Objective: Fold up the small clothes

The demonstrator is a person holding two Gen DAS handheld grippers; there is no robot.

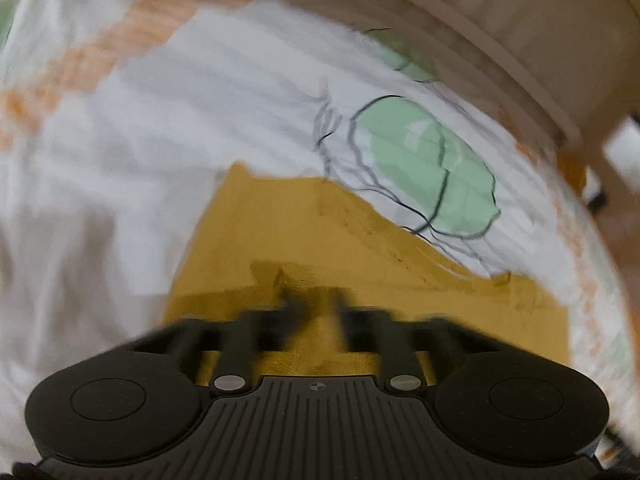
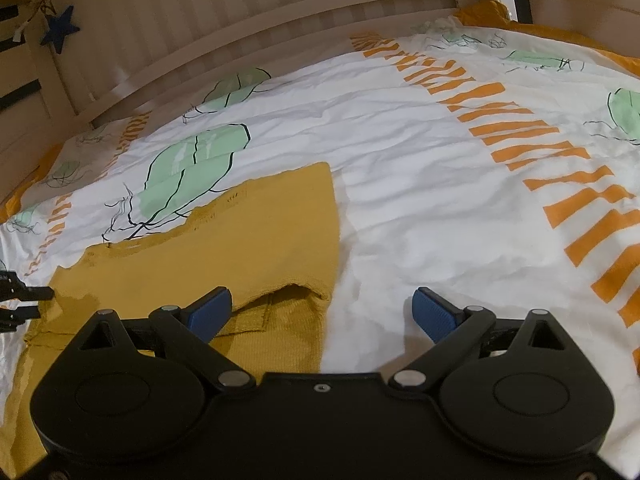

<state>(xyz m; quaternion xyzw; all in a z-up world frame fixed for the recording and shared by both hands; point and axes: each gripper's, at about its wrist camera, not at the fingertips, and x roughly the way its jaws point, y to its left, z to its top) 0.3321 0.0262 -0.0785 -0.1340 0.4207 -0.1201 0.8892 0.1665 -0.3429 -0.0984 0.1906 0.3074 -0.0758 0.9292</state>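
Mustard-yellow knit garment [image 2: 248, 240] lies flat on a white duvet printed with green cactus shapes and orange stripes [image 2: 400, 160], near the wooden slatted bed rail [image 2: 240, 20]. It looks partly folded: a top layer is doubled over, its raised edge just ahead of the right gripper.

Right gripper [image 2: 322, 312]: blue-padded fingers [image 2: 432, 312] spread wide, holding nothing. The left pad sits at the folded edge of the garment, the right pad over bare duvet. Probably straddling the garment's right corner to line up a pinch there.

Left gripper [image 1: 316, 312]: view is motion-blurred. The dark fingers sit close together with the yellow fabric between and under them. It looks like a pinch on the cloth, but the blur means I cannot tell if it is really clamped. In the right wrist view its tips [image 2: 24, 300] reach the garment's left edge.

Likely step: taking both side edges for the next fold. Risk: the knit's top layer slips or bunches.
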